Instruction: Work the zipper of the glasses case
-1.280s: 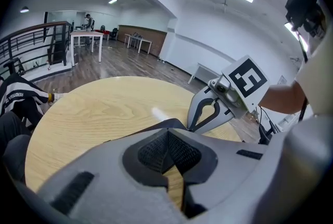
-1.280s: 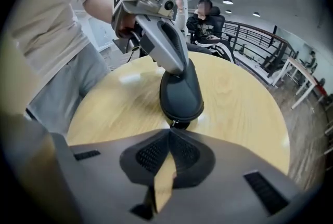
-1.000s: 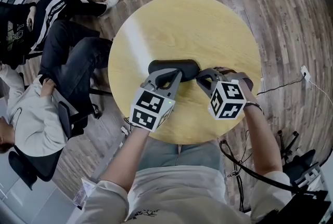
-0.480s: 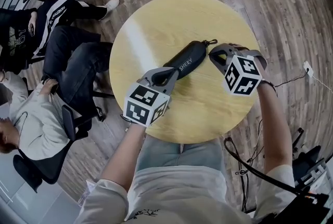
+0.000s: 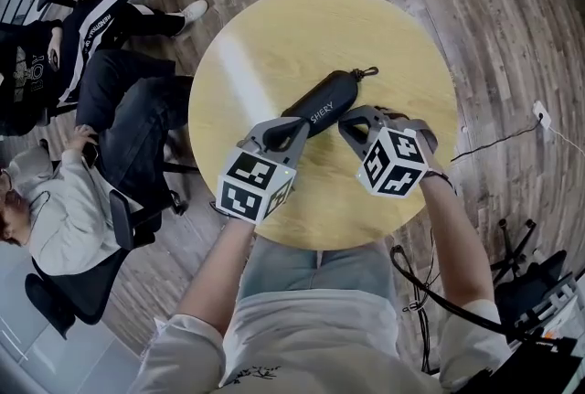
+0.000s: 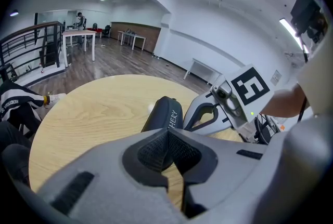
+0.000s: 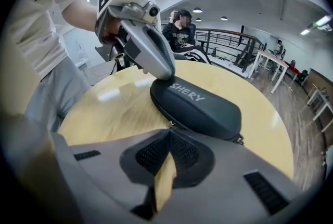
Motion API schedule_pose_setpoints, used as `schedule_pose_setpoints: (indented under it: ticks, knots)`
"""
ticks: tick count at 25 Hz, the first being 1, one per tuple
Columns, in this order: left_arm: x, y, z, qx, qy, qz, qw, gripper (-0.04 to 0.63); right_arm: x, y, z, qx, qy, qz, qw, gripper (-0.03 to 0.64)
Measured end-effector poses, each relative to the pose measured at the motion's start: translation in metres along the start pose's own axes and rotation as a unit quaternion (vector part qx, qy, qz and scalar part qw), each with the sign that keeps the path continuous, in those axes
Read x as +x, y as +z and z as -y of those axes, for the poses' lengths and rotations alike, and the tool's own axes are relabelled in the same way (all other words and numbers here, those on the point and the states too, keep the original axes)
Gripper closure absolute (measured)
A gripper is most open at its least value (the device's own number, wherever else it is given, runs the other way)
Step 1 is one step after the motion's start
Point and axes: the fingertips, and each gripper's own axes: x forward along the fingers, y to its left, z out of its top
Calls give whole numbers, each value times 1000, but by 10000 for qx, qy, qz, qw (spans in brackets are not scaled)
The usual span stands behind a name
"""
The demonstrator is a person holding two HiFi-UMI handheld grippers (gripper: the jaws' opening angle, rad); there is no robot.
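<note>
Where it lies slantwise on the tabletop [image 5: 274, 36], the case [image 5: 324, 106] has its near end hidden under the left gripper [image 5: 289, 133], jaws closed, tip resting on it. Right gripper [image 5: 351, 123]: jaws closed at the zipper [image 7: 205, 133]; whether they pinch anything is unclear.

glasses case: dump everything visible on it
The glasses case is a black, matte oblong shell with white SHERY lettering, a zipper seam round its side and a clip at its far end. It looks closed, lying flat and diagonal on the wooden table. The shut left tool touches its near end; the shut right tool sits beside its seam.
</note>
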Motion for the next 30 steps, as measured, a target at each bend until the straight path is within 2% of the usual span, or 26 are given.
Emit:
schedule_pose_setpoints:
  ticks: [5,9,14,18,30]
  knots:
    - [0,0,3,-19,-120,17,9999,592,-6,-6,2,-120,-55,-77,9999,617]
    - [9,0,19,-211,-414,-33,9989,592,-22,-21,23,-195,-221,-203,9994,617]
    - [27,6,41,-161,-711,69,9973,592,-27,-20,53,-141,-390,-88,9991,617]
    - [31,11,42,-429,-877,104,9952,592,-26,-17,49,-138,-384,-35,9992,617]
    - [32,10,45,-349,-851,94,9957,592,-24,-15,-5,468,-273,283,9981,617]
